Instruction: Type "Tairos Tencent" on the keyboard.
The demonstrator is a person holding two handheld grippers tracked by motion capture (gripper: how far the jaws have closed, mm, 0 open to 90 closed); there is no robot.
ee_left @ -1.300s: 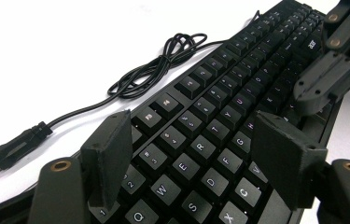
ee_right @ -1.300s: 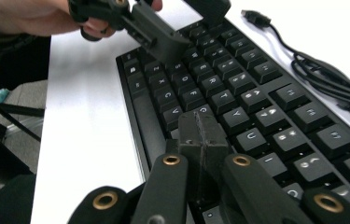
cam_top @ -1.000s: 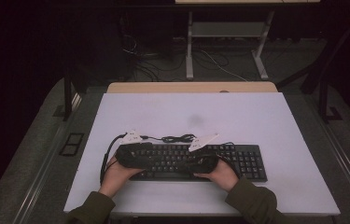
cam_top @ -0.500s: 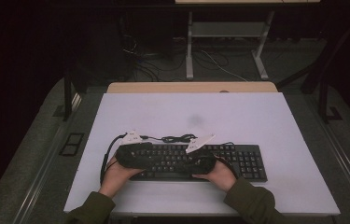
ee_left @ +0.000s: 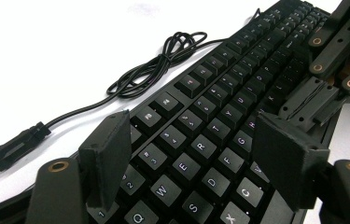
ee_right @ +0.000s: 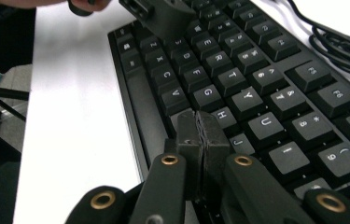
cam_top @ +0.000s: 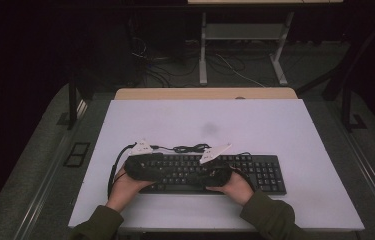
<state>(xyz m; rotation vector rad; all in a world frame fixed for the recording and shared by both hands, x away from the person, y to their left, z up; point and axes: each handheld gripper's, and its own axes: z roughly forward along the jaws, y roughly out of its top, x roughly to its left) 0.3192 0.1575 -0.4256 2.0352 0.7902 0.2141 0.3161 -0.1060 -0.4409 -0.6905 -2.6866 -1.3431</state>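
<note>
One keyboard (cam_top: 255, 170), one coiled cable (ee_left: 163, 65), two grippers: left gripper (cam_top: 142, 167), right gripper (cam_top: 217, 172); one table (cam_top: 275, 120).

Both forearms come in from the bottom, each hand wrapped around its tool. Left tool (ee_left: 191, 154) has its jaws spread apart with a gap between the pads; right tool (ee_right: 203, 128) has its pads pressed flat together, pointing low and forward.

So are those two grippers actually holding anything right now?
No. The left gripper is open over the keyboard; the right gripper is shut with nothing between its jaws, tips at the keys.
</note>
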